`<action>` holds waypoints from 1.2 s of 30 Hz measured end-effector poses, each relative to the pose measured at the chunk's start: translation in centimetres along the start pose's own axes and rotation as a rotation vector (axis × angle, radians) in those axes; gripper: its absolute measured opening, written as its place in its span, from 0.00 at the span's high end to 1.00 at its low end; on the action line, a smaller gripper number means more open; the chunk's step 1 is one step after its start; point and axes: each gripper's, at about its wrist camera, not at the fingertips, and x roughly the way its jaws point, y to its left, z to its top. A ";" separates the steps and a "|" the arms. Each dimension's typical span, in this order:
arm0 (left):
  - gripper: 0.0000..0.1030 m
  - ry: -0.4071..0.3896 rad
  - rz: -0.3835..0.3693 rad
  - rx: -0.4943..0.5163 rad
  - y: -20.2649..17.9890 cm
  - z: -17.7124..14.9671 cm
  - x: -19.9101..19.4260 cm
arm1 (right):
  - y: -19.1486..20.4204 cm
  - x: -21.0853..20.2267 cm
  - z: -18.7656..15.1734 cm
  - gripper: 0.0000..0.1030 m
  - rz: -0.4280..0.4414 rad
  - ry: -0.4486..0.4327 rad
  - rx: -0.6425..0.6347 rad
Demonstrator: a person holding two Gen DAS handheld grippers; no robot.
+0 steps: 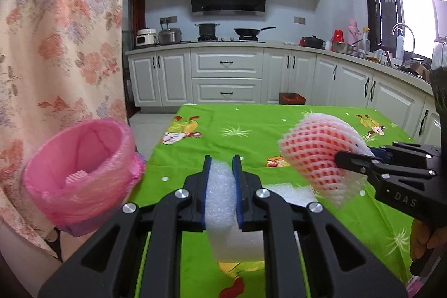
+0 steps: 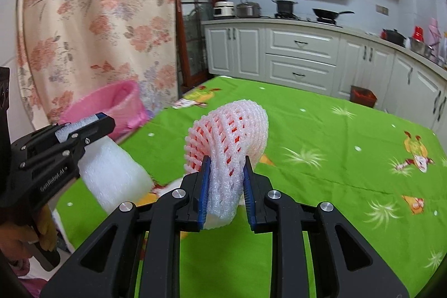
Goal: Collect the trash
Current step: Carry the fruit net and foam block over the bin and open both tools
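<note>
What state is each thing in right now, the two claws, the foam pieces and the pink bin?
Left claw: shut on the white foam sheet, held above the table.
Right claw: shut on the foam fruit net, lifted clear.
Pink-lined bin: open-topped, tilted in view, something pink inside.
Green tablecloth: spread flat.

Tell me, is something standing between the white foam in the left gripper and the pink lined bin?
Nothing visible. The left gripper holds the white foam sheet, and the pink-lined bin stands open to its left, beside the table edge, with only empty air between them.
</note>
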 end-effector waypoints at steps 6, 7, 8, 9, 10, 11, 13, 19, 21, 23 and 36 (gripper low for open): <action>0.87 -0.028 0.063 -0.012 2.3 0.3 -1.6 | 3.3 0.7 1.6 0.78 0.064 -0.011 -0.046; 0.86 -0.031 0.076 -0.017 3.0 0.5 -1.7 | 3.9 0.9 1.9 0.78 0.075 -0.015 -0.058; 0.86 -0.035 0.086 -0.021 3.5 0.6 -1.8 | 4.5 1.1 2.4 0.78 0.086 -0.019 -0.070; 0.86 -0.040 0.100 -0.028 4.3 0.8 -2.0 | 4.8 1.3 2.6 0.78 0.096 -0.021 -0.075; 0.86 -0.044 0.112 -0.034 4.9 1.0 -2.2 | 5.3 1.6 3.2 0.78 0.116 -0.023 -0.081; 0.86 -0.047 0.120 -0.040 5.5 1.1 -2.3 | 5.7 1.8 3.5 0.78 0.127 -0.025 -0.084; 0.86 -0.055 0.147 -0.052 7.0 1.6 -2.5 | 7.0 2.6 4.6 0.78 0.158 -0.031 -0.103; 0.86 -0.070 0.221 -0.089 12.1 3.6 -2.4 | 11.5 5.3 8.0 0.78 0.269 -0.049 -0.158; 0.86 -0.073 0.250 -0.102 14.2 4.2 -2.2 | 13.0 6.4 9.1 0.77 0.305 -0.048 -0.165; 0.86 -0.077 0.284 -0.112 16.2 4.8 -1.9 | 14.2 7.7 10.0 0.77 0.331 -0.043 -0.173; 0.76 -0.017 0.405 -0.208 25.5 5.0 2.5 | 18.8 16.4 13.7 0.75 0.441 0.025 -0.188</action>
